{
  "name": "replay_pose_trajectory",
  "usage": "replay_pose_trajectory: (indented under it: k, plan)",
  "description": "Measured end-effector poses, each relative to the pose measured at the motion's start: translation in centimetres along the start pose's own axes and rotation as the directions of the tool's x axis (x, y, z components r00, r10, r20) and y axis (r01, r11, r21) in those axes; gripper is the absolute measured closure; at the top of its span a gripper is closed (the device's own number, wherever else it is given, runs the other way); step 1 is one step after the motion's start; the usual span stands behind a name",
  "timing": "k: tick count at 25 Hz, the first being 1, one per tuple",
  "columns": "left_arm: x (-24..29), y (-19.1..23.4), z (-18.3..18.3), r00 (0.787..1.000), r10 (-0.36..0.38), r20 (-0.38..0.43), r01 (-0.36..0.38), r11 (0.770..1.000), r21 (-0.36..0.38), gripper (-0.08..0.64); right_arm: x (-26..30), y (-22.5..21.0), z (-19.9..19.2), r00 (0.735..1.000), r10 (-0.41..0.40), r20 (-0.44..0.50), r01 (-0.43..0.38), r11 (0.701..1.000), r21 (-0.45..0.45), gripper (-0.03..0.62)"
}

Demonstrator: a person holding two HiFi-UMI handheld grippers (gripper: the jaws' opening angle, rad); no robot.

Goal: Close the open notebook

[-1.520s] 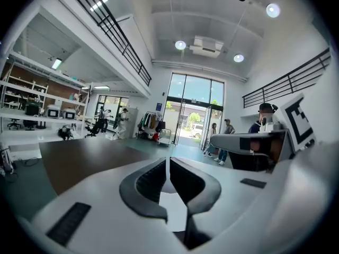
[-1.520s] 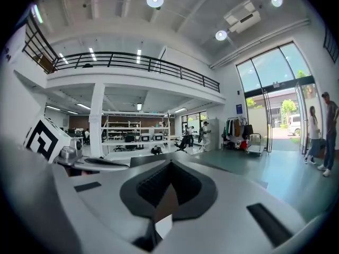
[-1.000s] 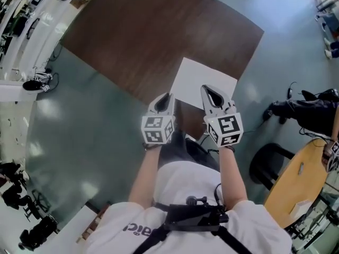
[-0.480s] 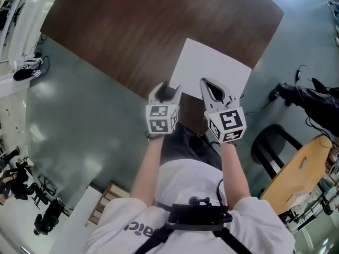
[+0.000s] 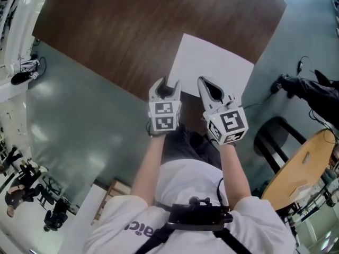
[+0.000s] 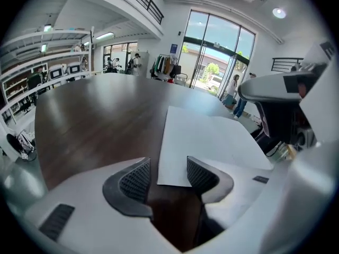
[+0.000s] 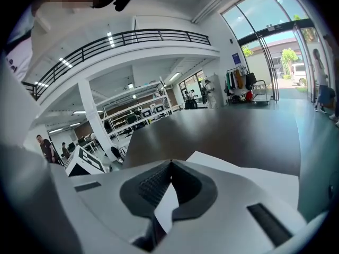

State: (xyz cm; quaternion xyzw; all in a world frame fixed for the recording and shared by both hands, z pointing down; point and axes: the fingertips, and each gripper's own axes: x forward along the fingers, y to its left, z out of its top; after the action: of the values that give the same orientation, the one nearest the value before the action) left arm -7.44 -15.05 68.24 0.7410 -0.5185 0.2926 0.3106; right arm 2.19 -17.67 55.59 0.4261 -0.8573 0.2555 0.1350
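While notebook (image 5: 214,70) lies blank, shirt lettering (image 5: 139,227) shows "aic".

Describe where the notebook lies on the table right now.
In the head view, the notebook lies flat on the brown table, on its right side, by the corner nearest the person.

White notebook (image 5: 214,62) flat on brown table (image 5: 132,30)

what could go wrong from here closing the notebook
The left gripper is opening its jaws, nothing between them, at a corner of the notebook; it lies flat on the table, so the jaws may skid over it.
The right gripper is shut, so it might only shove the notebook toward the table edge.
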Motion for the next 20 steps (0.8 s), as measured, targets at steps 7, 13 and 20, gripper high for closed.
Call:
replay_pose_trajectory:
  k: [7,13,20]
  plan:
    - [0.1,-0.2,-0.3,0.999,0.051,0.016,-0.052,0.994,0.096,0.348,-0.6,-0.7,-0.3,0.999,-0.029,0.013,0.029,0.999,0.024,0.589]
    - [0.1,-0.2,-0.3,0.998,0.064,0.013,-0.065,0.995,0.080,0.398,-1.8,-2.3,-0.2,0.996,-0.078,0.031,0.076,0.996,0.056,0.589]
    - [0.1,0.1,-0.5,0.999,0.048,0.014,-0.047,0.997,-0.061,0.469,-2.6,-2.6,-0.5,0.995,-0.090,0.040,0.088,0.994,0.067,0.589]
